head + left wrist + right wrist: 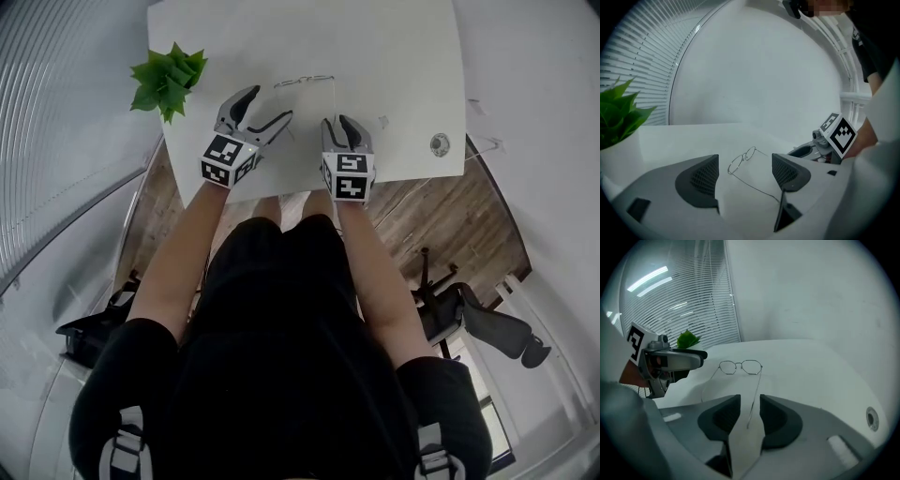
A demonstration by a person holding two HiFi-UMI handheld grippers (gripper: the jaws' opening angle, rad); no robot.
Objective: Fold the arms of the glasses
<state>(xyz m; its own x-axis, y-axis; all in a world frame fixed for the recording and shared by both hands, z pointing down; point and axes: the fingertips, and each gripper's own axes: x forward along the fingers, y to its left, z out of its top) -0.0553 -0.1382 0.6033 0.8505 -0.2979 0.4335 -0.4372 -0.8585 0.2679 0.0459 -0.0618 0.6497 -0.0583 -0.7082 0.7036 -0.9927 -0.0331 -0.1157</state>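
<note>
Right gripper view gives you the clearest reading: your right gripper [750,401] has its jaws drawn close but not shut, with a narrow gap between the pads. The near tip of one temple arm [756,392] lies in that gap. The wire is so thin that I can't be sure whether either pad touches it, but it does not look pinched, so I'd call this gripper released and empty.

Your left gripper [745,171] has its jaws wide apart and holds nothing. The other temple arm [757,187] runs along the tabletop between them, closer to the right-hand jaw.

The glasses [740,366] lie flat on the white table [403,56]. The lenses sit on the far side, and both arms stretch straight back toward you, well apart at their near ends. In the head view the two grippers sit side by side just near of the frame, the left one left of it and the right one at its right arm.

A green plant [169,80] stands at the table's far left corner. A small round fitting [440,143] sits in the tabletop to the right.

On progress, neither arm is folded yet. You appear lined up for the first grasp, so both folds remain.
</note>
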